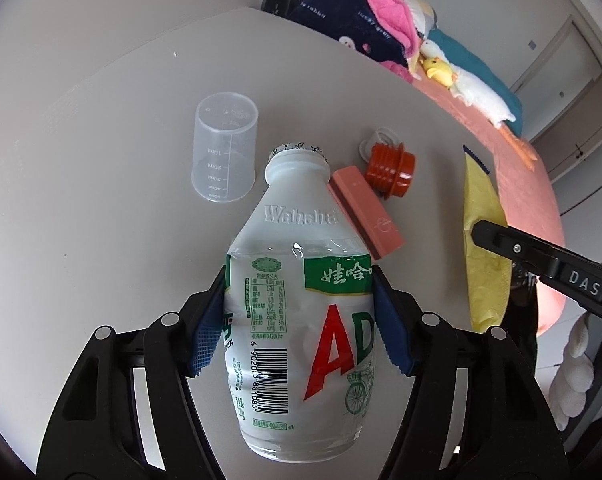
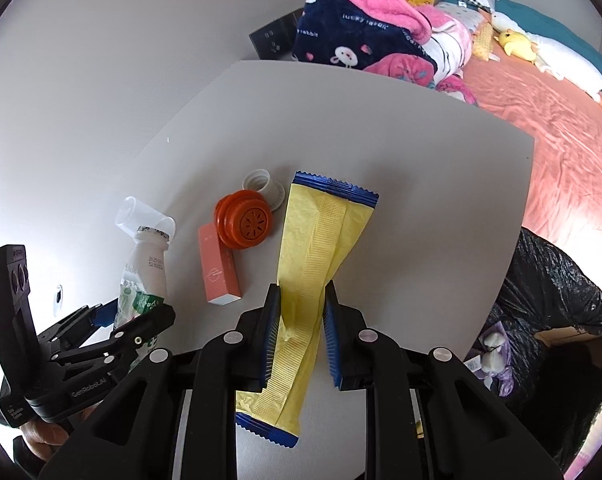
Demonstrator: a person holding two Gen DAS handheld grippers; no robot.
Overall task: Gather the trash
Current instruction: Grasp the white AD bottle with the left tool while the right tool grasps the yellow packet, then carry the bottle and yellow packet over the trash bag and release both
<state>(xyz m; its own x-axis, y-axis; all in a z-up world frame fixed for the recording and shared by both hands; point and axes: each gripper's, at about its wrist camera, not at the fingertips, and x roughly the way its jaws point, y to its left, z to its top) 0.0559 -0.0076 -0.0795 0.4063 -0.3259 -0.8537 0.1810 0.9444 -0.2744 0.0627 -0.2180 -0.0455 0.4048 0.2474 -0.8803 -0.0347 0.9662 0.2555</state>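
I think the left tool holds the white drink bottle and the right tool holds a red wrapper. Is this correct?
Not quite: the wrapper in the right tool is yellow with blue ends, not red, as the right wrist view shows. The left tool does hold the white drink bottle.

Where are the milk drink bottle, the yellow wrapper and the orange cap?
milk drink bottle (image 1: 297,320), left wrist view, label.
yellow wrapper (image 2: 321,232), right wrist view, upper half.
orange cap (image 2: 245,222), right wrist view, face.

Two close fisheye views, angled steeply down over grey table (image 1: 101,200), both sharing orange cap (image 1: 389,174).
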